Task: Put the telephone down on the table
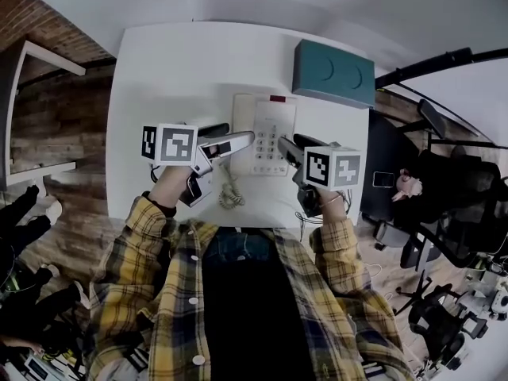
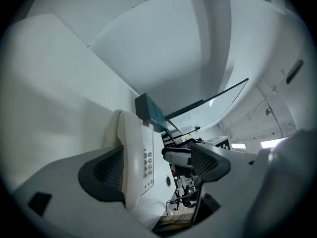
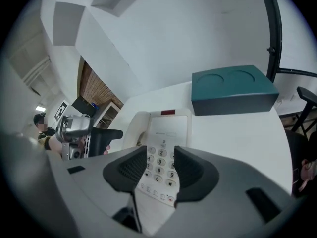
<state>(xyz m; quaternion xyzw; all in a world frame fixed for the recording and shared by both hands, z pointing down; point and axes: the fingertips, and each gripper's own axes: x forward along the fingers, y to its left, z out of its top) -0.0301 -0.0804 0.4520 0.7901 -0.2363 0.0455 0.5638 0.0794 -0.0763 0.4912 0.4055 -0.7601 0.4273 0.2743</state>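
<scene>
A cream push-button telephone (image 1: pixel 264 132) lies flat on the white table (image 1: pixel 159 70), with its handset in the cradle on its left side and its coiled cord (image 1: pixel 230 192) trailing to the near edge. My left gripper (image 1: pixel 234 138) hovers at the phone's left edge, pointing right. In the left gripper view my left gripper (image 2: pixel 157 162) stands wide open, the telephone (image 2: pixel 136 157) behind its left pad and nothing gripped. My right gripper (image 1: pixel 295 146) hangs by the phone's right edge. In the right gripper view my right gripper (image 3: pixel 161 165) has a narrow empty gap, with the telephone's (image 3: pixel 161 133) keypad beneath.
A teal box (image 1: pixel 333 72) sits on the table's far right corner, beyond the phone; it also shows in the right gripper view (image 3: pixel 233 89). Black office chairs (image 1: pixel 444 213) crowd the floor to the right. A white frame (image 1: pixel 32 109) stands left of the table.
</scene>
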